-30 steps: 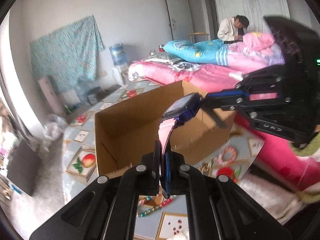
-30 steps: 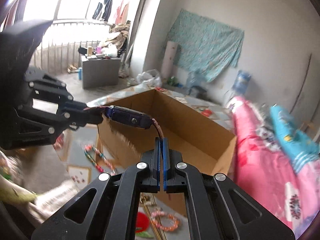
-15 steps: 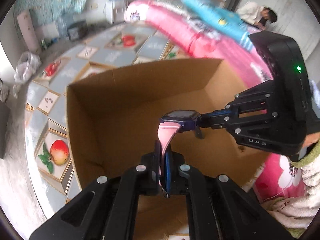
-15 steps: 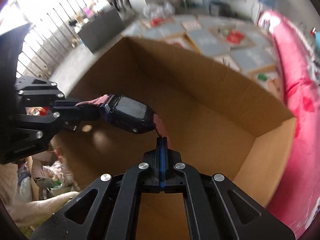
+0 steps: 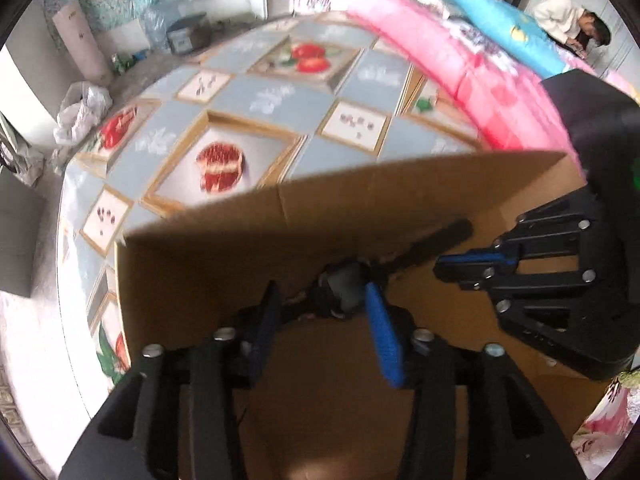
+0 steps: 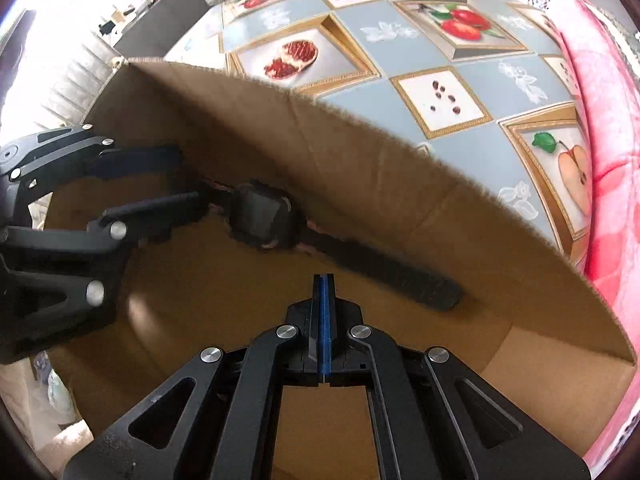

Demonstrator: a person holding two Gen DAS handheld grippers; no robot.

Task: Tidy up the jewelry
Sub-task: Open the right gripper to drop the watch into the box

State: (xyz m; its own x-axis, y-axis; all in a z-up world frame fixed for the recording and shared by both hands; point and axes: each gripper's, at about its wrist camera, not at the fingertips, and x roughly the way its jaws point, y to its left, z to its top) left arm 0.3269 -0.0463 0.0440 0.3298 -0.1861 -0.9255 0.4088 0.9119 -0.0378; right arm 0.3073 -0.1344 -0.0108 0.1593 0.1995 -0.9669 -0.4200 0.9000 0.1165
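A dark watch with a pink strap [image 6: 262, 220] lies on the floor of the cardboard box [image 6: 360, 152], against its far wall. In the left wrist view the watch [image 5: 346, 286] is blurred, just past my fingertips. My left gripper [image 5: 320, 304] is open inside the box, its jaws apart on either side of the strap end; it also shows in the right wrist view [image 6: 176, 178]. My right gripper [image 6: 324, 280] is shut and empty, just short of the other strap end; it also shows in the left wrist view [image 5: 440, 270].
The box stands on a table with a blue fruit-patterned cloth [image 5: 280, 96]. A pink bed [image 5: 460, 52] runs along the table's right side, with a person [image 5: 572, 20] sitting beyond it. A white bag [image 5: 82, 110] lies on the floor at left.
Both grippers lowered the watch into the box. The left gripper opened and the right let go of the strap. The watch now lies on the box floor.
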